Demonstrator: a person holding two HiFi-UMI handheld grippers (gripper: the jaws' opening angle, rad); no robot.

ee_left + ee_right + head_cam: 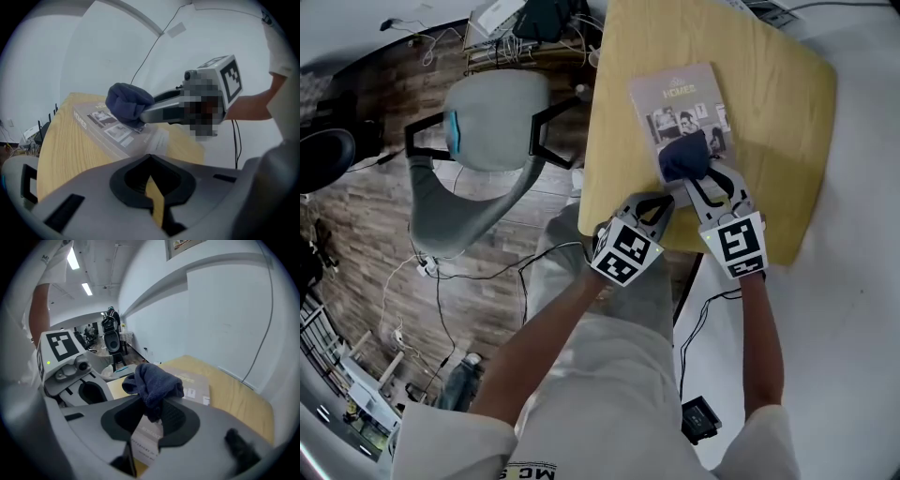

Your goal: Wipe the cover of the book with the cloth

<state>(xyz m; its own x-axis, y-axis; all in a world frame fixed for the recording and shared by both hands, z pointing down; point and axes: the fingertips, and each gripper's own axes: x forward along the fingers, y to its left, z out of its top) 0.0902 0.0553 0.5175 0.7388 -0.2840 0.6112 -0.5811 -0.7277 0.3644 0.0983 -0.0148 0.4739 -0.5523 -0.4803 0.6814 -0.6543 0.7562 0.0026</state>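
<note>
The book (680,103) lies on the left part of the yellow table (769,112), cover up. The dark blue cloth (684,157) sits bunched on the book's near end, pinched between the closed jaws of the right gripper (701,171). Just to the left, over the table's near edge, the left gripper (651,202) has its jaws nearly together and holds nothing. A grey chair (492,122) stands further left.

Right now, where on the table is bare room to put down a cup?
The widest bare wood of the table lies right of the book. A narrow strip runs along the book's left side. The near edge is crowded: the right gripper with the cloth, and the left gripper.
</note>
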